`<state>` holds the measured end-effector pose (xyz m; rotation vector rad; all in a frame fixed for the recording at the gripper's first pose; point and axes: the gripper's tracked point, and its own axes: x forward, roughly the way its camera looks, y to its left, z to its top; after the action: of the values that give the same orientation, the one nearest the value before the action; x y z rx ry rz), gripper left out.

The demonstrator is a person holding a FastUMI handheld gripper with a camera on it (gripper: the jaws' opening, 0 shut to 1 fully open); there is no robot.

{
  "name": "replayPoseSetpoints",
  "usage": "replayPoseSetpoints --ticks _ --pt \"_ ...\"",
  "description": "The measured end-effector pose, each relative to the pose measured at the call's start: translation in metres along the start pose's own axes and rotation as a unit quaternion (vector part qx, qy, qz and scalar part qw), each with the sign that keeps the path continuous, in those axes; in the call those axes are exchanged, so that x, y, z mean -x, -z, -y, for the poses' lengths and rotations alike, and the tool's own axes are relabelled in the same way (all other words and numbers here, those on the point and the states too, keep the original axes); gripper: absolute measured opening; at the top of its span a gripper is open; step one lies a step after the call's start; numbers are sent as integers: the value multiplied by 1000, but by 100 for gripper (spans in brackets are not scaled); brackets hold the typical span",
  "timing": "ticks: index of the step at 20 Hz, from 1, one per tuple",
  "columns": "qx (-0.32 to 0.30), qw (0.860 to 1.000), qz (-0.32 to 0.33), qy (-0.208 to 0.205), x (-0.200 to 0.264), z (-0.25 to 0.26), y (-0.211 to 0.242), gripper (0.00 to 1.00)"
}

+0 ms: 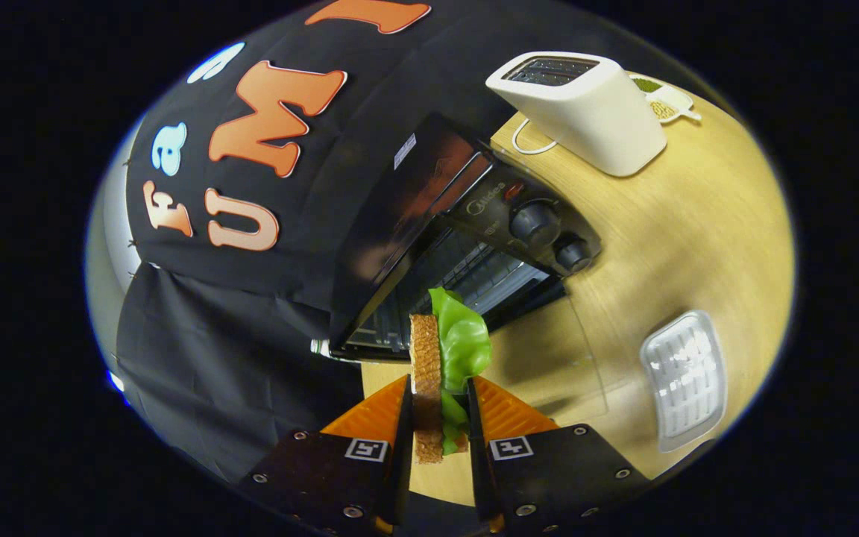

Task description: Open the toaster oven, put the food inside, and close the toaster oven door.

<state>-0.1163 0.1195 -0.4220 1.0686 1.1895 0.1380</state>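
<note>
Tongs (pixel 438 399) with two orange ribbed fingers are closed to a narrow gap on a sandwich (pixel 429 388), one pad pressing the toasted bread side and the other the lettuce side. The sandwich stands on edge between them, its green lettuce leaf (pixel 463 339) bulging out beyond the fingertips.

Just ahead of the sandwich sits the black toaster oven (pixel 467 239) on the wooden table (pixel 683 246). Its glass door (pixel 549 350) is swung down flat onto the table toward the tongs, and the open chamber shows a wire rack (pixel 474 276) with nothing on it. A brand name in pale letters sits on the oven's control panel above two round knobs (pixel 535 221), too small to read surely.

Beyond the oven's knob side stands a white slot toaster (pixel 586 112), with a small dish (pixel 661 101) just behind it holding something greenish. Well apart from the oven door, on the knob side, lies a clear ribbed plastic tray (pixel 687 380), apparently empty.
</note>
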Motion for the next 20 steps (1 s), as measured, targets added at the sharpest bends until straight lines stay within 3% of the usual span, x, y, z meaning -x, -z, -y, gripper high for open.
replayPoseSetpoints --ticks 4,11,18,20 --pt "-29 998 51 -38 -37 -13 -5 35" --pt "-41 988 134 -59 -89 -22 -31 35" --pt "-59 983 171 -30 -124 -7 -48 39" --pt "-51 986 161 5 -129 5 -43 49"
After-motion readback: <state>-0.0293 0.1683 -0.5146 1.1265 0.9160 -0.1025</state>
